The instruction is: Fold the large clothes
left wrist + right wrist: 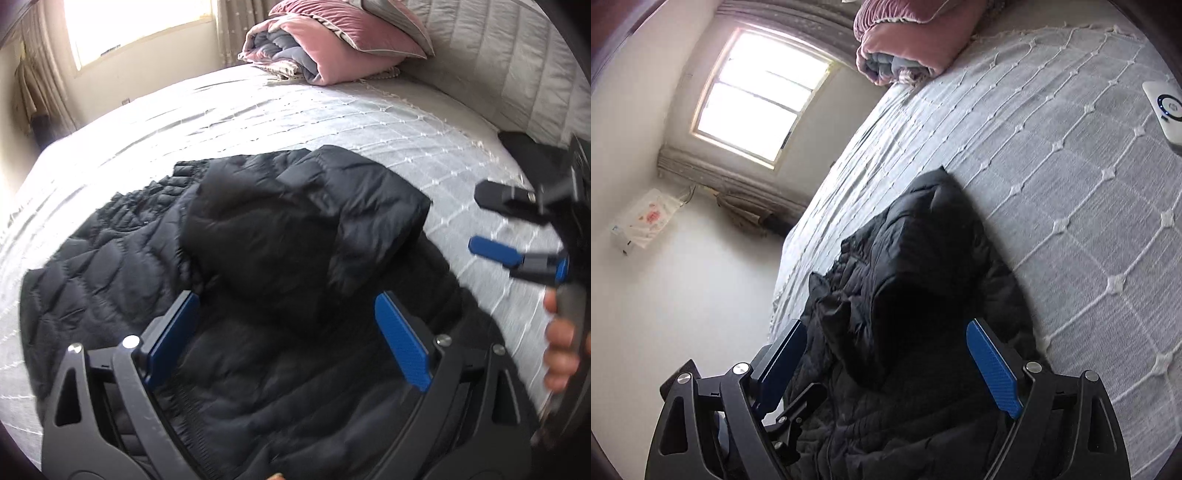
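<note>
We held both claws apart and empty over the black puffer jacket [229,266], left claw [288,339] and right claw [886,369] freeing a laid fold; jacket lay partly folded on bed [258,122], short of the pink quilt [332,48].

Black quilted puffer jacket [280,236] lies partly folded on bed [258,110], sleeve doubled over body, collar toward 11 o'clock.

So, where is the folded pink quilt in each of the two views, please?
Left wrist view: the pink quilt lies at top centre, at the far end of the bed.
Right wrist view: top centre, cut by the upper edge.
Shared landmark: the black jacket in the foreground.
</note>
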Available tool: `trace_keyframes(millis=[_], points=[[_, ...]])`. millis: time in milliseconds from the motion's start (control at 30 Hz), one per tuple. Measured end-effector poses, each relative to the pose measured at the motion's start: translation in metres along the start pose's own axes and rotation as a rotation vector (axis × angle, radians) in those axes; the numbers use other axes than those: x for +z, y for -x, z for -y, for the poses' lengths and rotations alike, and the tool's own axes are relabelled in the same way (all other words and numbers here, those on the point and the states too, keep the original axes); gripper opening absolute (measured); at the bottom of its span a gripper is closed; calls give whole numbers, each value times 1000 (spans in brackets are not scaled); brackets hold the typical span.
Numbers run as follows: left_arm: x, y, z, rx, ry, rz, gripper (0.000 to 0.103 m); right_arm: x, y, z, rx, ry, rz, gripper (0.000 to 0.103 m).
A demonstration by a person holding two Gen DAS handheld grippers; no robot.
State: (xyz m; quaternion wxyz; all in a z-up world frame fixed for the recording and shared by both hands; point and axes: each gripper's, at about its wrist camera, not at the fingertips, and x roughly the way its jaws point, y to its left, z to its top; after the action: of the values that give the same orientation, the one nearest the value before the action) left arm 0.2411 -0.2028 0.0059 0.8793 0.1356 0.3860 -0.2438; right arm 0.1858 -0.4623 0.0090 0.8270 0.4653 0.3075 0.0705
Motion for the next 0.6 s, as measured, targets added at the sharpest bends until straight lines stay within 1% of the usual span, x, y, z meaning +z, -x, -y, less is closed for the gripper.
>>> trace_keyframes(millis=[33,67,100,133,167,200,233,267,300,367,467,533,567,600], points=[[4,-7,3,6,6,-8,96,3,-2,4,-1,-15,4,90],[7,-14,5,19,12,-14,93,2,-6,7,-2,-29,5,90],[8,-21,6,30,16,-23,86,3,-7,10,2,-47,9,90],[10,-27,7,39,18,-36,81,4,-8,13,8,-65,14,90],[10,-33,7,47,23,-49,68,5,-9,16,10,-77,17,90],[10,-40,6,51,32,-63,48,7,-10,20,13,-88,21,90],[9,-46,4,39,44,-78,35,9,-9,22,16,-94,25,90],[8,-50,0,17,64,-89,17,11,-9,25,17,-101,30,90],[6,-48,-4,-4,72,-80,13,13,-7,27,18,-106,33,90],[1,-29,-22,-53,140,3,11,15,-3,30,24,-108,40,90],[-7,3,-50,-61,195,94,10,17,3,32,34,-103,48,90],[-17,17,-72,-63,226,115,10,17,6,33,37,-105,52,90],[-21,20,-83,-67,240,112,13,17,6,34,34,-107,51,90],[-32,23,-99,-69,269,92,27,17,6,35,29,-107,50,90]])
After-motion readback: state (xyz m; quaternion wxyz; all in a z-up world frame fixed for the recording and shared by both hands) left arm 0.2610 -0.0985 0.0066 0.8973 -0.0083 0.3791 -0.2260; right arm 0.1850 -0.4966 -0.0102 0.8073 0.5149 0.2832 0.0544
